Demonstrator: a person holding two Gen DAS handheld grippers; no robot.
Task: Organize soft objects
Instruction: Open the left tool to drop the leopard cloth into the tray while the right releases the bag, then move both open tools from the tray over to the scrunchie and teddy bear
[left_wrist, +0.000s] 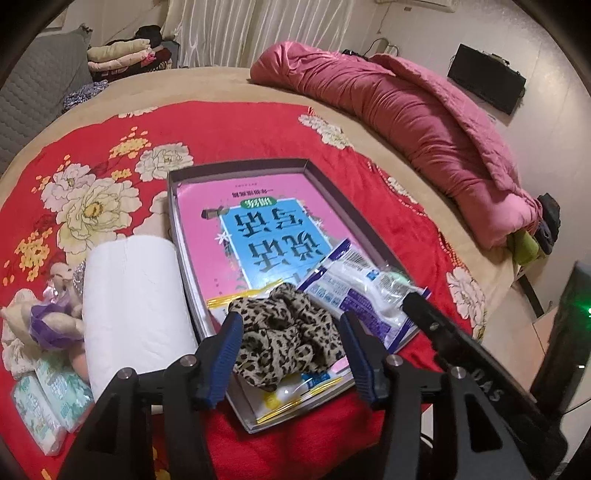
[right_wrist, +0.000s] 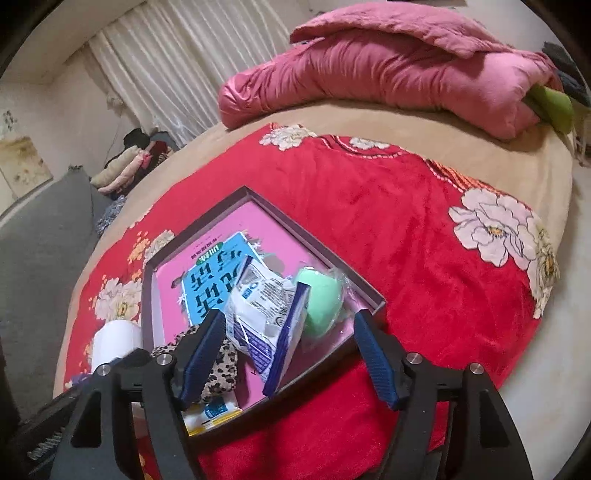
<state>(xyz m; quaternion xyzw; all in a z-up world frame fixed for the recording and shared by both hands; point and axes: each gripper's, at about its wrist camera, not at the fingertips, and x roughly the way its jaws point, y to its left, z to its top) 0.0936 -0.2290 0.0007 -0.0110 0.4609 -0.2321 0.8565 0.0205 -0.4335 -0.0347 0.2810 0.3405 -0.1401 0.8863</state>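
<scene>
The leopard-print scrunchie (left_wrist: 286, 332) covers the lower part of the pink book (left_wrist: 258, 221) in the box (left_wrist: 236, 173). Tissue packs (left_wrist: 40, 402) at the bed's near left corner are partly hidden behind the left tool (left_wrist: 291, 350). The printing on the blue-and-white packet (right_wrist: 258, 325) is too small to read.

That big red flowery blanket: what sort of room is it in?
Most likely a bedroom at home. The red floral blanket is spread over a bed, a rolled pink quilt lies along its far edge, and pale curtains hang behind, beside a stack of folded bedding.
</scene>
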